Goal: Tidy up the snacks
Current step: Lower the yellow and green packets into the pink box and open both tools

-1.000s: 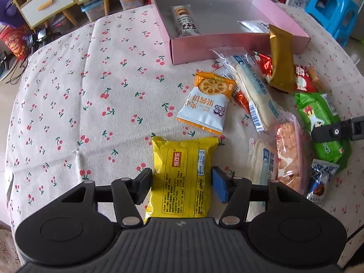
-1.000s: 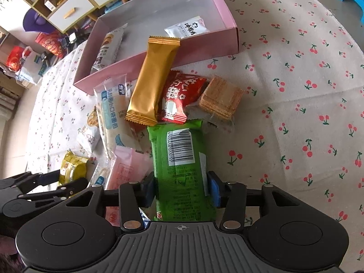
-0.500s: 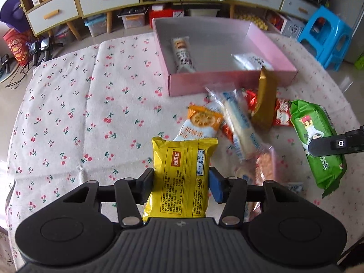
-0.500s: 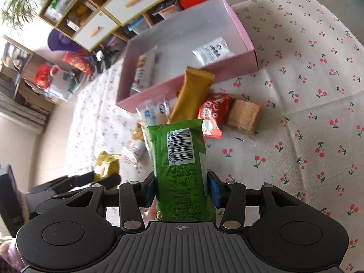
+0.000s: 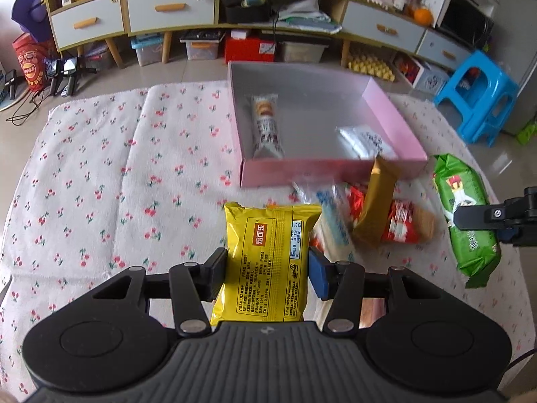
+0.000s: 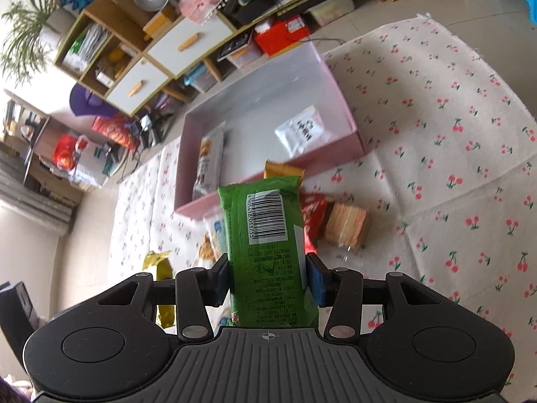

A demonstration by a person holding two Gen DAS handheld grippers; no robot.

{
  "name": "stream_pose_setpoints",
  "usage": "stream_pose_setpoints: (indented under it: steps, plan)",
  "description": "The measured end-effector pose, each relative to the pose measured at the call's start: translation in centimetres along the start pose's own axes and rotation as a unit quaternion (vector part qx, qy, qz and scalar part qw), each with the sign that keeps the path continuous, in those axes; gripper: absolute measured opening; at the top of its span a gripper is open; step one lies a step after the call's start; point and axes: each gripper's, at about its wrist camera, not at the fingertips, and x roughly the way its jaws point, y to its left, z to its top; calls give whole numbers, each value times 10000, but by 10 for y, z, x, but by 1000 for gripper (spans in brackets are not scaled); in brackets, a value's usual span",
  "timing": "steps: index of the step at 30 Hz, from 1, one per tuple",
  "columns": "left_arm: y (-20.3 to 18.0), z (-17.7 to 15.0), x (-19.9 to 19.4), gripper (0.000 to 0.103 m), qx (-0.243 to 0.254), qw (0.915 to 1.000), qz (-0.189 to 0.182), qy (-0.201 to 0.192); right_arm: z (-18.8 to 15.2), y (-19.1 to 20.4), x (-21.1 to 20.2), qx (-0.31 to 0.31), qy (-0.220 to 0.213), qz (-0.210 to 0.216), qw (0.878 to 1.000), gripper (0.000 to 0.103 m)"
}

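My left gripper (image 5: 266,273) is shut on a yellow snack packet (image 5: 268,258), held above the cherry-print cloth. My right gripper (image 6: 268,278) is shut on a green snack packet (image 6: 266,245) with its barcode side toward the camera; that green snack packet (image 5: 465,215) also shows at the right of the left wrist view. Ahead lies an open pink box (image 5: 332,168) with a long biscuit pack (image 5: 266,124) and a white sachet (image 5: 365,139) inside. In front of the box lie a gold bar (image 5: 376,208), a red packet (image 5: 401,226) and a white-blue packet (image 5: 334,225).
A clear pack of wafers (image 6: 347,223) lies right of the red packet. The table's cloth (image 5: 100,184) is bare on the left. Beyond the table stand a low cabinet with drawers (image 5: 167,13), storage bins on the floor and a blue plastic stool (image 5: 476,97).
Both grippers have risen off the table with their packets, the yellow one and the green one. The views have tilted up, showing more of the box and the room.
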Motion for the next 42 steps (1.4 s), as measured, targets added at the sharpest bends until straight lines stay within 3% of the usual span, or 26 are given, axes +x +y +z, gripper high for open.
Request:
stream_pose_setpoints:
  steps: [6, 22, 27, 36, 42]
  plan:
    - [-7, 20, 4, 47, -287, 9991, -118, -277, 19, -2, -1, 319, -248, 88, 9991, 45]
    - [-47, 80, 55, 47, -154, 9973, -223, -682, 56, -6, 4, 623, -642, 81, 9960, 46]
    - [-43, 80, 70, 47, -280, 9954, -306, -865, 76, -11, 19, 580, -676, -46, 9960, 46]
    - [-33, 80, 91, 49, -501, 9958, -299, -704, 118, -13, 52, 420, -833, -359, 9950, 46]
    - [-23, 80, 85, 63, -805, 9937, -385, -676, 136, -15, 77, 307, -875, -600, 9939, 46]
